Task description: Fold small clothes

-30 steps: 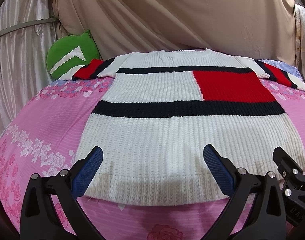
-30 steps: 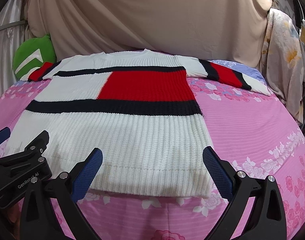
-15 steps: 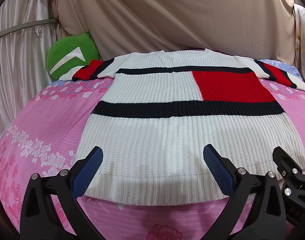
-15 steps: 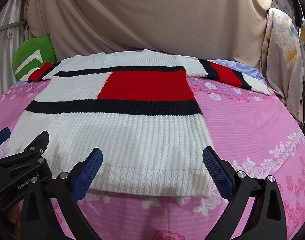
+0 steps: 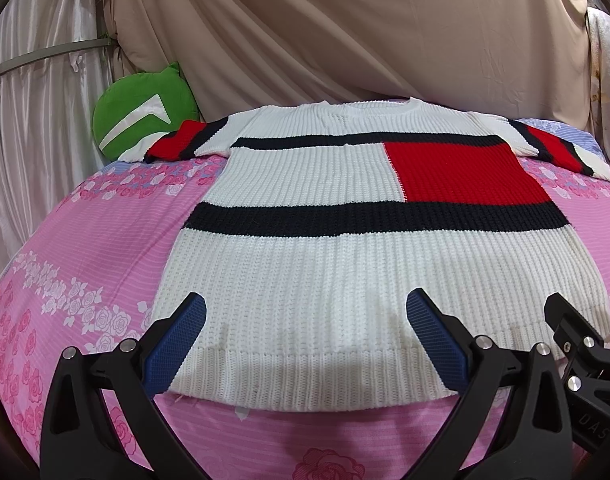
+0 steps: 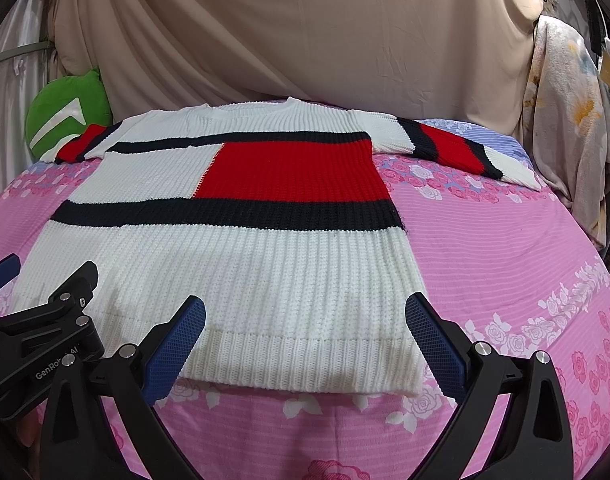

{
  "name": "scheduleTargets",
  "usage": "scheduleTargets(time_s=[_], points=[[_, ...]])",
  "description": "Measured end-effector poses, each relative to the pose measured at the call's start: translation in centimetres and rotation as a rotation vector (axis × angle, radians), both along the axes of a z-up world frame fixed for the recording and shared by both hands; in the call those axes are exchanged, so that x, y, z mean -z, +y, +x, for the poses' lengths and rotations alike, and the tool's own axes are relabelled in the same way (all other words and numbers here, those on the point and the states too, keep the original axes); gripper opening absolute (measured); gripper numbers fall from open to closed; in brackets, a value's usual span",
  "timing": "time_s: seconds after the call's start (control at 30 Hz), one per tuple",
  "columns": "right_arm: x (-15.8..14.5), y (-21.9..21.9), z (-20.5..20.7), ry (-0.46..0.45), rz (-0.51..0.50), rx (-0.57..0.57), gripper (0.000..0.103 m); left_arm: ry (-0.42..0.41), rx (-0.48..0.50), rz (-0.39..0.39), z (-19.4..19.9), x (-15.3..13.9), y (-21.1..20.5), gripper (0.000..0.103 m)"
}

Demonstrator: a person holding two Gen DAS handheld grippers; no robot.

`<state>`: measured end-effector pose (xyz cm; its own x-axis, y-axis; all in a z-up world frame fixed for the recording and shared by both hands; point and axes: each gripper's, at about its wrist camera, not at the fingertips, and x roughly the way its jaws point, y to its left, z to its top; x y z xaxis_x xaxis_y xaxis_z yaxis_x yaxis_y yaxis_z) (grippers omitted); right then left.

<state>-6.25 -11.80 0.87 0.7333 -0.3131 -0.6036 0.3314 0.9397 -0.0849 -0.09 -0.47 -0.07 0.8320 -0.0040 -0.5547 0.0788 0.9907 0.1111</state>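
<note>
A knitted sweater (image 5: pixel 345 280) is lying flat and face up on a pink bedsheet (image 5: pixel 85 248) with rose patterns. The sweater is filling the middle of both views. It is mostly white, with two black stripes and a big red square. In the left wrist view the red square is sitting in the upper right part of the sweater. Both sleeves are spreading out to the sides, with red and black bands on them.

The left gripper (image 5: pixel 305 340) is sitting at the bottom of its view with its two blue pads wide apart, holding nothing. The pads are hovering near the bottom hem, toward the sweater's left corner. I cannot tell if they are touching the cloth.

The right gripper (image 6: pixel 305 340) is also spread wide and holding nothing. It is waiting at the bottom of its view, near the hem's right corner. Part of the left gripper is showing in the lower left of that view.

A green cushion (image 5: pixel 141 116) with a white mark is leaning in the upper left, just beside one sleeve. A beige curtain (image 5: pixel 345 32) is hanging behind the bed, across the top of both views.
</note>
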Motion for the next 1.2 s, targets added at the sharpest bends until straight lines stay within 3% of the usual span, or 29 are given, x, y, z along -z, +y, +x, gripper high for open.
scheduleTargets(time_s=[1.2], points=[[0.27,-0.07,0.1,0.005,0.013,0.007,0.098,-0.005,0.003,0.01,-0.05,0.0,-0.66,0.098]])
